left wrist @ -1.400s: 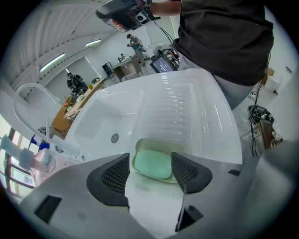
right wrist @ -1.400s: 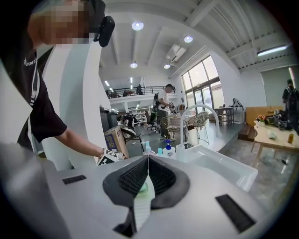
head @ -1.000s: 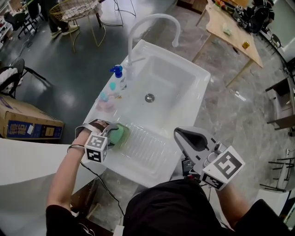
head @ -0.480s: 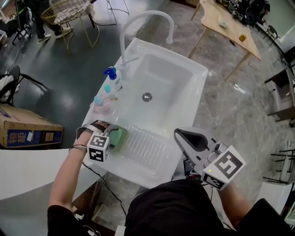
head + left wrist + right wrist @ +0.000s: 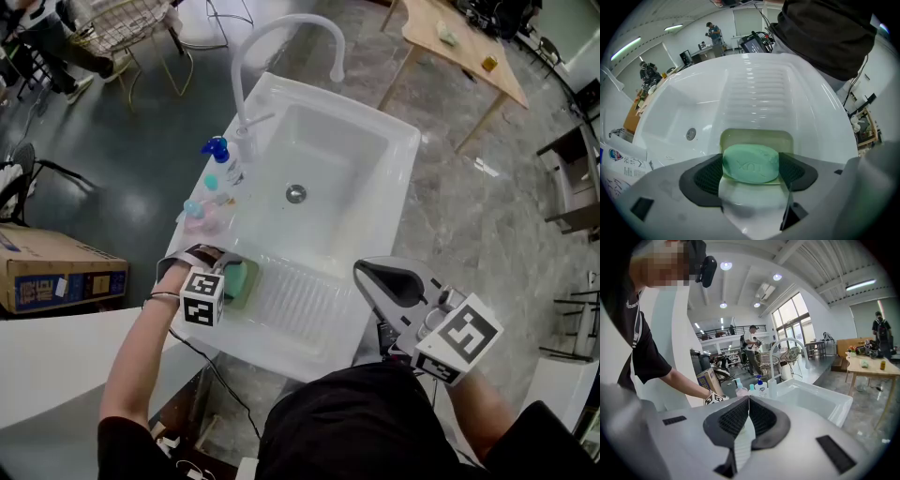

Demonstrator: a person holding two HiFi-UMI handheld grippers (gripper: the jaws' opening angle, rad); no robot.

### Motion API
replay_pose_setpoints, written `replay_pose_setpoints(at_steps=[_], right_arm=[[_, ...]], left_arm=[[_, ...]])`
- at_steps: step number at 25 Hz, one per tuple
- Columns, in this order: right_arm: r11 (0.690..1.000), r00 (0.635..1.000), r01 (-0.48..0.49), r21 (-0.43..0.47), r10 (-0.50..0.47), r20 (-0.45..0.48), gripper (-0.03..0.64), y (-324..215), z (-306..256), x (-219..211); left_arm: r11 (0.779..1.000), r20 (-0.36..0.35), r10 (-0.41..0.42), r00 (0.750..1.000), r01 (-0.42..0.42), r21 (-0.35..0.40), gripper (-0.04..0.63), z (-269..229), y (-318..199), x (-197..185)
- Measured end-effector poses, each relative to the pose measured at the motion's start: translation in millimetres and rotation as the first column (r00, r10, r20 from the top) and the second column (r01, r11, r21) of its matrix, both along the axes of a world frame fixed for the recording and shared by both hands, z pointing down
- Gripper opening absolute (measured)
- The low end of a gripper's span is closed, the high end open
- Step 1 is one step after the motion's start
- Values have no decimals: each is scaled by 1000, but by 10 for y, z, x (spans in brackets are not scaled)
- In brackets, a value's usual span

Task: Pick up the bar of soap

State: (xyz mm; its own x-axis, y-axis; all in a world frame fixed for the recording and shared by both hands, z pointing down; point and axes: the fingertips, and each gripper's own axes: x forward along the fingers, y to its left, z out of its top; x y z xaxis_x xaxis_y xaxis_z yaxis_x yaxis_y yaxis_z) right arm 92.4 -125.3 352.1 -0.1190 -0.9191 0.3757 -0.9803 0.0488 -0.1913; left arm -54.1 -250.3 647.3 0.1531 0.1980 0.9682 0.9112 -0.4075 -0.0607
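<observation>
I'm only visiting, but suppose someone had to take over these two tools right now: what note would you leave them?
Left gripper: jaws opening, one on either side of the soap, not gripping yet.
Right gripper: shut, empty, away from the soap.
Soap: lying in its dish on the sink drainboard.
Done: left gripper lined up.
Left: close on the soap and lift.

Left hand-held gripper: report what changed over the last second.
The left hand-held gripper stayed at the dish, but its jaws are opening, wider than a second ago, with the bar of soap between them. The soap stayed lying in its dish, not lifted. The right hand-held gripper stayed shut and idle.
</observation>
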Motion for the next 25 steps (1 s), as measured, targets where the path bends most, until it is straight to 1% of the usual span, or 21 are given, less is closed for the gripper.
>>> replay_pose_setpoints(at_steps=[2,5,9,19,21,25], right_arm=[[1000,1000,-2,0,2,3,8,-7,8,2],[999,1000,-2,34,1,17,8,-45,-44,-8],[1000,1000,-9,0,9,8,8,-12,17,7],[1000,1000,-12,7,12,20,8,-21,37,2],[1000,1000,-11,11,10,22,8,-24,35,2],[1000,1000,-10,15,10,27,8,-10,37,13]], left_arm=[[1000,1,-6,1000,6,-7,350,3,-2,16],[1000,21,-18,1000,18,-23,356,4,13,17],[999,36,-20,999,21,-27,365,33,9,25],[1000,77,-19,997,18,10,368,68,6,17],[1000,101,-12,995,10,17,371,83,24,-7],[999,142,32,989,-38,38,376,108,90,-47]])
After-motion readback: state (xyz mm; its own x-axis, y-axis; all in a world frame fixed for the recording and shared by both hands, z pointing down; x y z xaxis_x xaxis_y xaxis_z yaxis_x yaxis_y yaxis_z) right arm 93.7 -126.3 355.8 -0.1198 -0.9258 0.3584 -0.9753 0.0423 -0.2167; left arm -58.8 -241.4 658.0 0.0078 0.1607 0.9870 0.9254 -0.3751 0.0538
